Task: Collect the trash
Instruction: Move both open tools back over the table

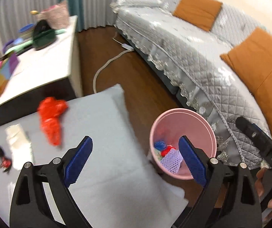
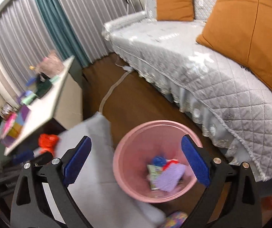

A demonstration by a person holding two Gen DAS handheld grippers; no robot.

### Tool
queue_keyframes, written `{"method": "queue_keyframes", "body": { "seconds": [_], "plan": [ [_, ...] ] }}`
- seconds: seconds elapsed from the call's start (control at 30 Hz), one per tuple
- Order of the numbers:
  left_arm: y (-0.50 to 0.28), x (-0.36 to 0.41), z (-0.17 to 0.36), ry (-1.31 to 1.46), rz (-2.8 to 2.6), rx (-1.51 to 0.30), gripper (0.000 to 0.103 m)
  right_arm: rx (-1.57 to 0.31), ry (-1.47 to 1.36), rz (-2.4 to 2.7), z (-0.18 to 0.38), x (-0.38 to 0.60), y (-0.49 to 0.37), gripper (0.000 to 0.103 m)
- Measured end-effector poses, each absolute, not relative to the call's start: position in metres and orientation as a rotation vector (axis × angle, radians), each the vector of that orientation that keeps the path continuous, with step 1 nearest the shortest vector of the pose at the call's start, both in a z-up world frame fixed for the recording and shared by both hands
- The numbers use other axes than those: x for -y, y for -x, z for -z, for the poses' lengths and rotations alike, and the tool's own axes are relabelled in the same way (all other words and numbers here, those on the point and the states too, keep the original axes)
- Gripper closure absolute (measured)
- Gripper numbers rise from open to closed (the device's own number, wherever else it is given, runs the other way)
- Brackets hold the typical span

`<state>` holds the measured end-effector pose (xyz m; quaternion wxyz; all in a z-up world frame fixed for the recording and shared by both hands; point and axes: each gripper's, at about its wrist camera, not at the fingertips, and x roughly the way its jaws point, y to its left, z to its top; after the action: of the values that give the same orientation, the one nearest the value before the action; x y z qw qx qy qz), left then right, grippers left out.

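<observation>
Both grippers, left gripper [image 1: 136, 152] and right gripper [image 2: 136, 152], spread wide and empty above pink bin [image 2: 120, 163], wrappers already inside; red plastic scrap [image 1: 51, 119] waiting left of bin on grey mat [image 1: 105, 129], likely next.

We see a grey-blue mat [image 1: 105, 133] spread on the brown floor [image 1: 136, 87]. On the mat lie a crumpled red bag [image 1: 51, 119], a white packet [image 1: 18, 146] and a small black-and-red scrap [image 1: 2, 157], all apart from one another. A pink bin [image 2: 128, 161] stands on the floor at the mat's edge, with a white cable [image 1: 105, 64] trailing across the boards beyond it.
</observation>
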<state>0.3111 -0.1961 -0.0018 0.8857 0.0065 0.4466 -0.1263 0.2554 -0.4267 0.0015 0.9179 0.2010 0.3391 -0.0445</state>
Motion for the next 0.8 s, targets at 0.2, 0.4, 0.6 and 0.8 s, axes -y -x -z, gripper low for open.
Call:
{"method": "queue_keyframes", "body": {
  "seconds": [0.2, 0.4, 0.6, 0.8],
  "plan": [
    [-0.247, 0.111, -0.022, -0.061, 0.136, -0.855, 0.014, -0.686, -0.377, -0.098, -0.022, 0.340, -0.209, 0.006],
    [-0.196, 0.032, -0.004, -0.002, 0.019, -0.890, 0.014, -0.803, -0.293, -0.256, 0.014, 0.251, -0.179, 0.006],
    [-0.154, -0.004, 0.020, -0.002, -0.058, -0.891, 0.014, -0.893, -0.215, -0.333, 0.052, 0.192, -0.157, 0.006],
    [-0.133, -0.036, 0.065, 0.035, -0.133, -0.945, 0.014, -0.929, -0.139, -0.383, 0.080, 0.164, -0.146, 0.006]
  ]
}}
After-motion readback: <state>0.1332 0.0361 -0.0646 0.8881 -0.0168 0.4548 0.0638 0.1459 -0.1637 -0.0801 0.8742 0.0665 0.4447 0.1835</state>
